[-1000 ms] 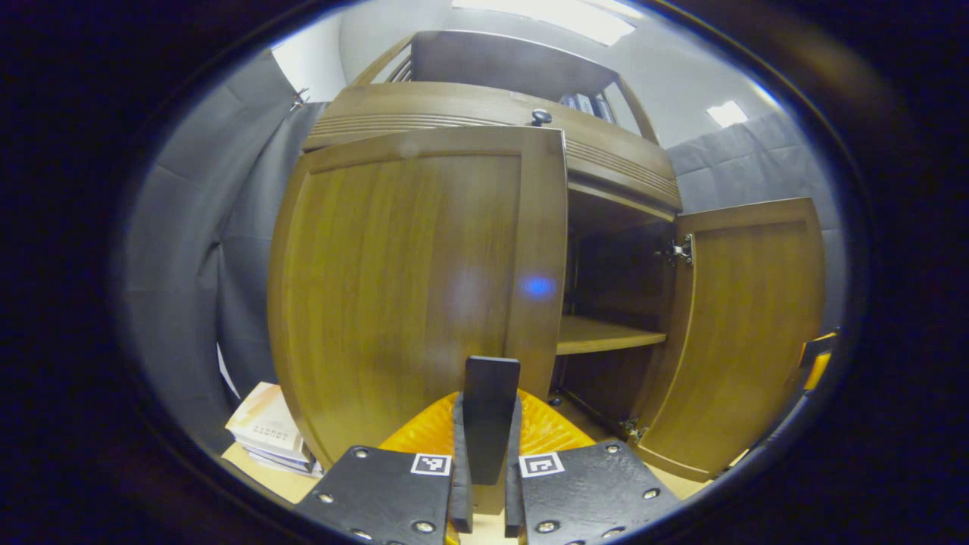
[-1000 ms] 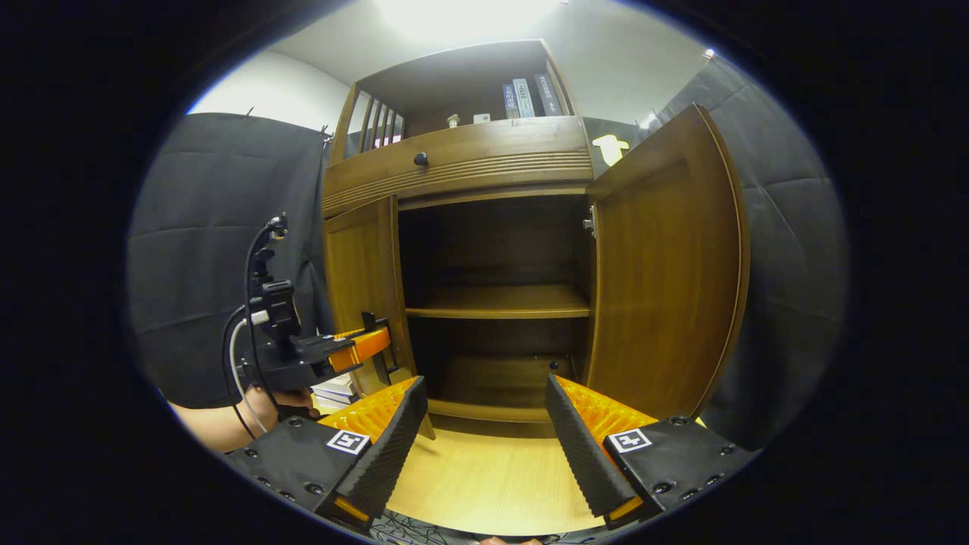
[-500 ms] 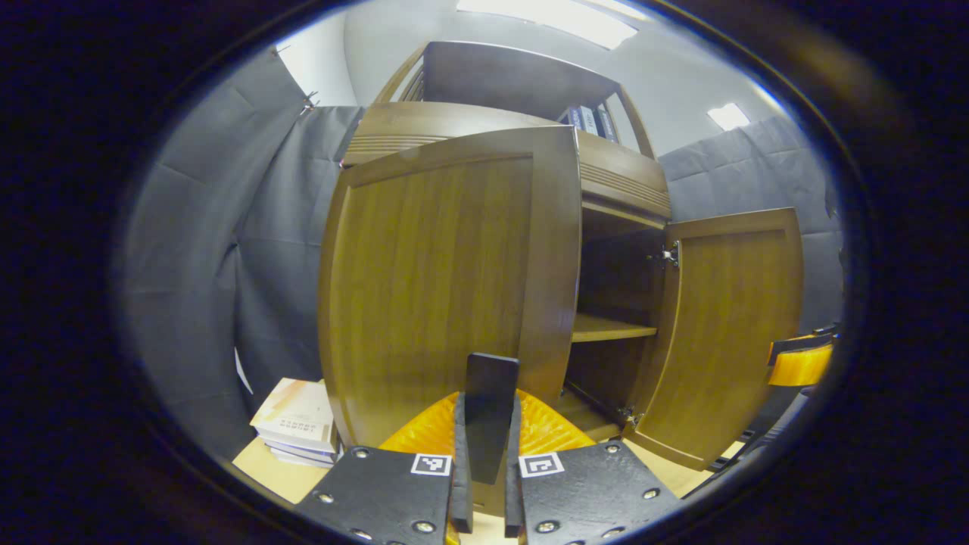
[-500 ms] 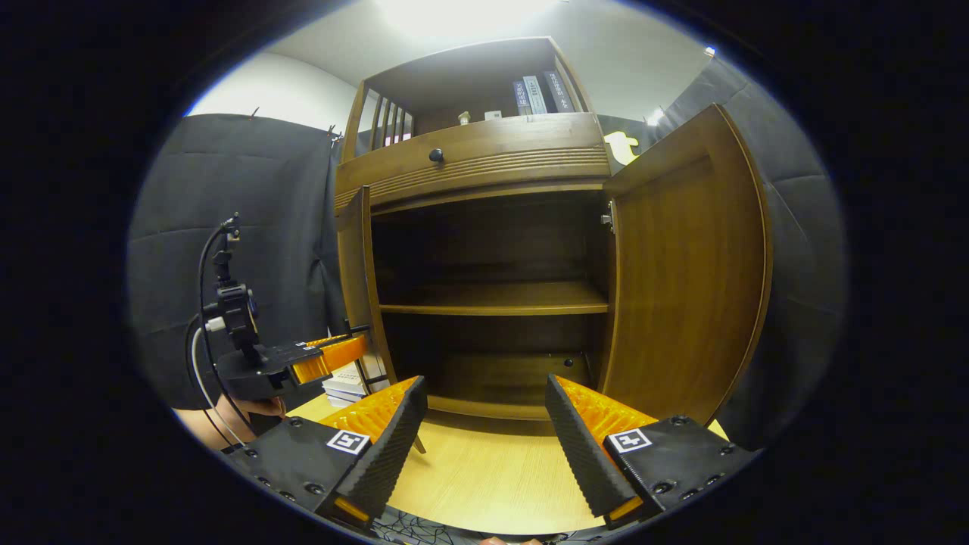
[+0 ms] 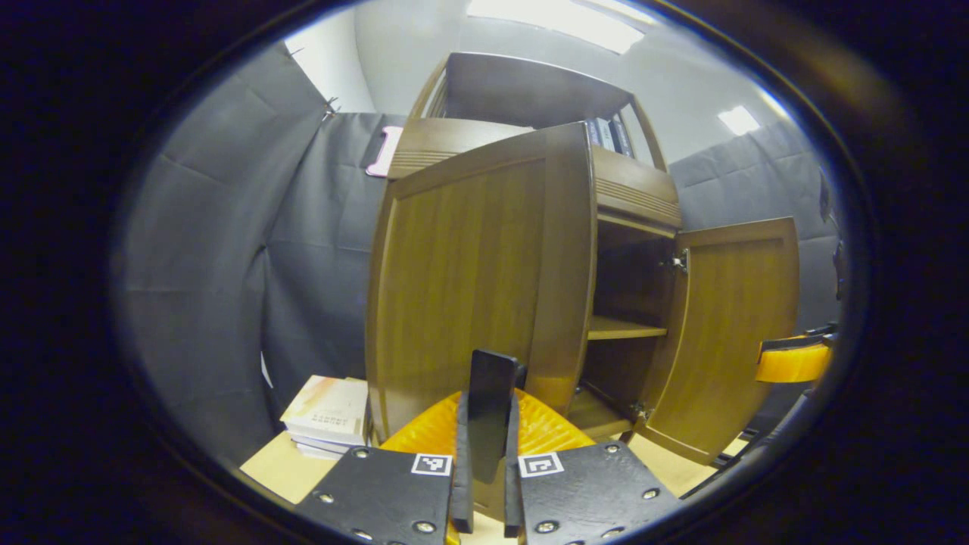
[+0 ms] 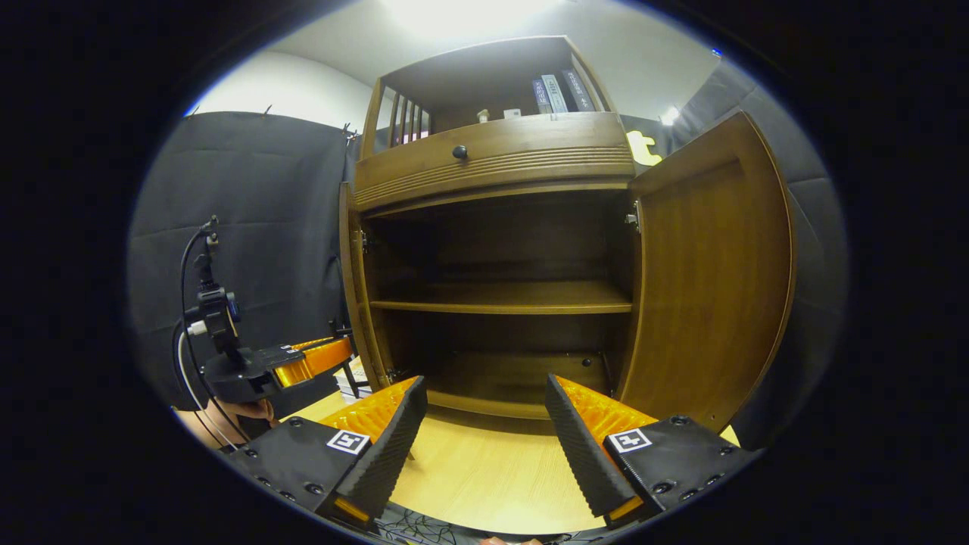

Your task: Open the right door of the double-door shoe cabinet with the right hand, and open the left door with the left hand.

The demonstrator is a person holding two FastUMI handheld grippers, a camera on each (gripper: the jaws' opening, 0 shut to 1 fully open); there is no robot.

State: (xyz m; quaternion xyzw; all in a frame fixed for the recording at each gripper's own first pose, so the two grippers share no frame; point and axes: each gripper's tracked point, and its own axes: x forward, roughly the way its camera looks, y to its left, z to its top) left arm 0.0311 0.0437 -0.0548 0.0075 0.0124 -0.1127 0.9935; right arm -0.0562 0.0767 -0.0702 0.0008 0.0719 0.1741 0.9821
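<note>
Both brown cabinet doors [image 6: 711, 280] open.

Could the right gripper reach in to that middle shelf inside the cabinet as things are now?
Probably yes. The right door and left door both stand swung wide, so the shelf lies open straight ahead of the right gripper, whose fingers are spread and hold nothing.

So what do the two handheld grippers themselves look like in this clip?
The right gripper has dark bodies carrying square black-and-white tag markers, screws along the edges, and wedge-shaped ribbed fingers. The left gripper, seen in the right gripper view, has a dark body, an upright mount with looping black cables, and a person's hand beneath it.
</note>
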